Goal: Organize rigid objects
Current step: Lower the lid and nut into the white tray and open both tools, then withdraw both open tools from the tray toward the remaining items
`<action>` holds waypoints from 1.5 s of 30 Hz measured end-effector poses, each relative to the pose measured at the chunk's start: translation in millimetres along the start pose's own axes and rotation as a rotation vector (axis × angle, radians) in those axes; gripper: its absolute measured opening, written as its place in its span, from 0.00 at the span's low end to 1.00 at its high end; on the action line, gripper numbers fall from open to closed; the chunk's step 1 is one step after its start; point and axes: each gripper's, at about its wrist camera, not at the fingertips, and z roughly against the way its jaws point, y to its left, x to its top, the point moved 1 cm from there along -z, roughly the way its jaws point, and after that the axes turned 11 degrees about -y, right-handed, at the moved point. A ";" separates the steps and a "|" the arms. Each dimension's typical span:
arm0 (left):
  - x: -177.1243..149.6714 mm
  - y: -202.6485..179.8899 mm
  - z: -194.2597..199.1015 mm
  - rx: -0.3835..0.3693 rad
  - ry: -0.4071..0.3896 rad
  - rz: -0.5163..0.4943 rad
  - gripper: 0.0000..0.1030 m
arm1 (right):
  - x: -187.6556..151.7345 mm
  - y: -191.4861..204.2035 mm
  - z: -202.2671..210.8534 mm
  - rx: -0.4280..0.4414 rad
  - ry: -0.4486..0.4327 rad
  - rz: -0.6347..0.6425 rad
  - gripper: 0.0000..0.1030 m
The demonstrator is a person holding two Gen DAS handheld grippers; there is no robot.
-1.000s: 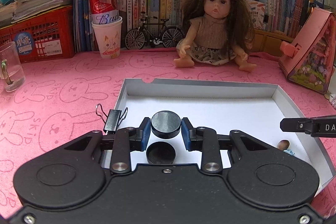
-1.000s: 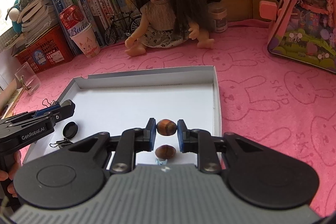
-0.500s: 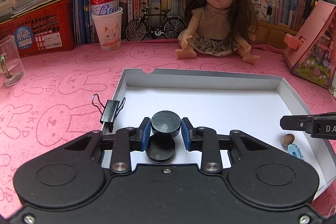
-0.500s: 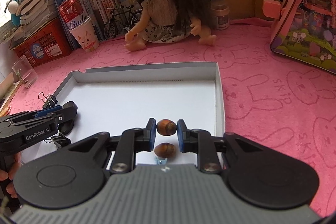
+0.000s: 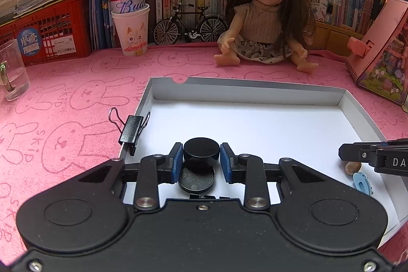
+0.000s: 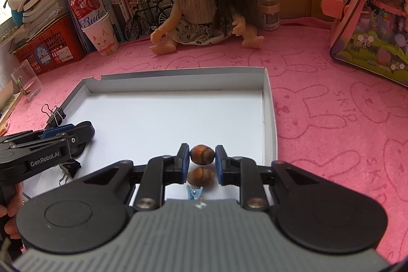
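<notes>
Left gripper lowered toward tray, fingers gripping black disc, right gripper clamping hazelnut

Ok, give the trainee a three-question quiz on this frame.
1. True or false: the left gripper holds a black disc.
2. The right gripper holds: A) a clip B) a nut C) nothing.
3. Fill in: the binder clip sits on the tray's ____ edge, seen from the left wrist.

Key: 1 true. 2 B. 3 left.
</notes>
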 end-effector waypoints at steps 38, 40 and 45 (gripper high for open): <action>-3.2 -17.4 102.3 -0.159 -0.155 -0.027 0.76 | -12.2 13.6 86.3 0.020 -0.231 0.139 0.78; -5.5 -18.3 108.9 -0.170 -0.161 -0.031 0.76 | -14.8 14.0 91.7 0.024 -0.241 0.139 0.80; -14.6 -22.8 124.4 -0.184 -0.167 -0.051 0.77 | -22.5 16.2 103.7 0.028 -0.265 0.155 0.81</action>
